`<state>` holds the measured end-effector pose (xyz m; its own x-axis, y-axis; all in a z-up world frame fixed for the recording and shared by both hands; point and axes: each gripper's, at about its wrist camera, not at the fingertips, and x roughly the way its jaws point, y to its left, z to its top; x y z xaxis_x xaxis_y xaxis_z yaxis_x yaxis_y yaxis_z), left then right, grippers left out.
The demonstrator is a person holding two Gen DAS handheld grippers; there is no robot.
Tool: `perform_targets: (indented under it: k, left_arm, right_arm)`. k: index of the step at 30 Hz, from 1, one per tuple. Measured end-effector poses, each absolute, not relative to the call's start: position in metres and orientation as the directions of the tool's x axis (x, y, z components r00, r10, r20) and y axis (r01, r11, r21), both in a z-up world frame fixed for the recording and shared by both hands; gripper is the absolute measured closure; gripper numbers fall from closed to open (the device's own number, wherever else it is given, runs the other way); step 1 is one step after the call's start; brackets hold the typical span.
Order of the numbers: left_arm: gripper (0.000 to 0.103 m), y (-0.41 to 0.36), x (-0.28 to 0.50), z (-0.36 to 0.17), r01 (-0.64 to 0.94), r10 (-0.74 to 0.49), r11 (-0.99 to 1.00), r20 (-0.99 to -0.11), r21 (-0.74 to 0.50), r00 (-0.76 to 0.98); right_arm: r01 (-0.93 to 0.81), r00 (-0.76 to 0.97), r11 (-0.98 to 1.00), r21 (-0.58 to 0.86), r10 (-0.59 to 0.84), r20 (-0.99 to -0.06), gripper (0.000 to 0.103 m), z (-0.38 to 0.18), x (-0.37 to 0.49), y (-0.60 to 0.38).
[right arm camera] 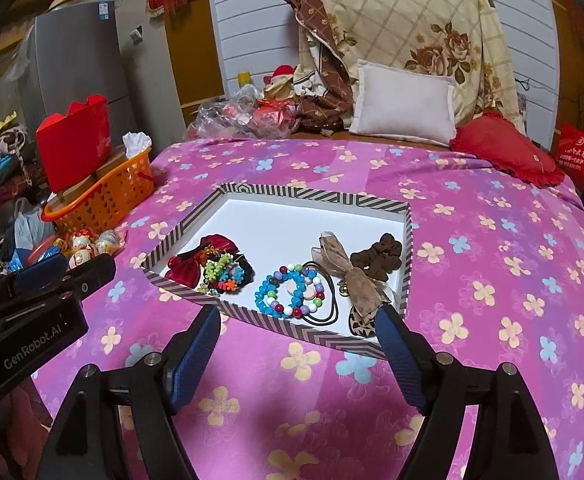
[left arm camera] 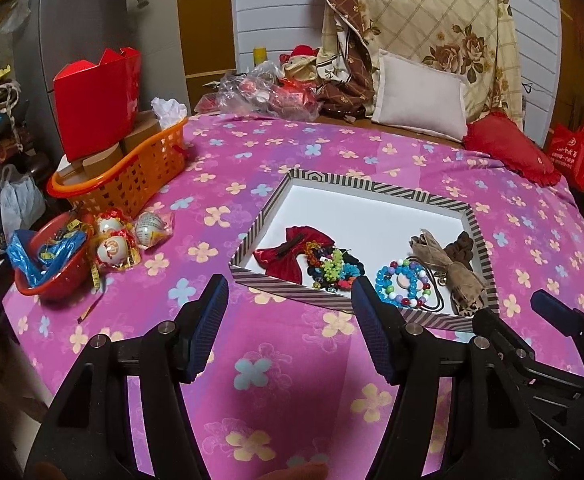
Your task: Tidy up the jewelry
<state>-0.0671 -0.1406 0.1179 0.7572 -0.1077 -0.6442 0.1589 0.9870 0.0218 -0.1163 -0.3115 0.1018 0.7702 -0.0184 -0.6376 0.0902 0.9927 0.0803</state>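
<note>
A striped-rim tray [left arm camera: 275, 204] [right arm camera: 195, 208] with a white floor lies on the pink flowered cloth. In it lie a red velvet bow [left arm camera: 287, 248] [right arm camera: 195, 260], a heap of coloured bead pieces [left arm camera: 332, 268] [right arm camera: 223, 272], blue bead bracelets [left arm camera: 402, 284] [right arm camera: 287, 292], a tan ribbon bow [left arm camera: 448, 264] [right arm camera: 356, 276] and a brown scrunchie [left arm camera: 462, 246] [right arm camera: 380, 258]. My left gripper [left arm camera: 289, 304] is open and empty just before the tray's near rim. My right gripper [right arm camera: 298, 332] is open and empty over the near rim; it shows at the left wrist view's right edge [left arm camera: 508, 312].
An orange basket [left arm camera: 131, 176] [right arm camera: 107, 196] with boxes and a red box [left arm camera: 95, 96] stands at the left. Wrapped egg-shaped trinkets [left arm camera: 127, 236] and a red bowl [left arm camera: 51, 256] lie near the left edge. Pillows [left arm camera: 420, 96] and a red cushion [left arm camera: 508, 148] are at the back.
</note>
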Motion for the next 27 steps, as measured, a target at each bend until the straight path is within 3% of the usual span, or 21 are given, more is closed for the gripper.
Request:
perform_targets:
  k: [27]
  left_arm:
    - [0.039,-0.144,-0.065,0.111,0.139,-0.083,0.99,-0.654,0.034,0.752]
  right_arm:
    - [0.118,0.75,0.989,0.092,-0.028,-0.66,0.022,0.092,-0.115,-0.319]
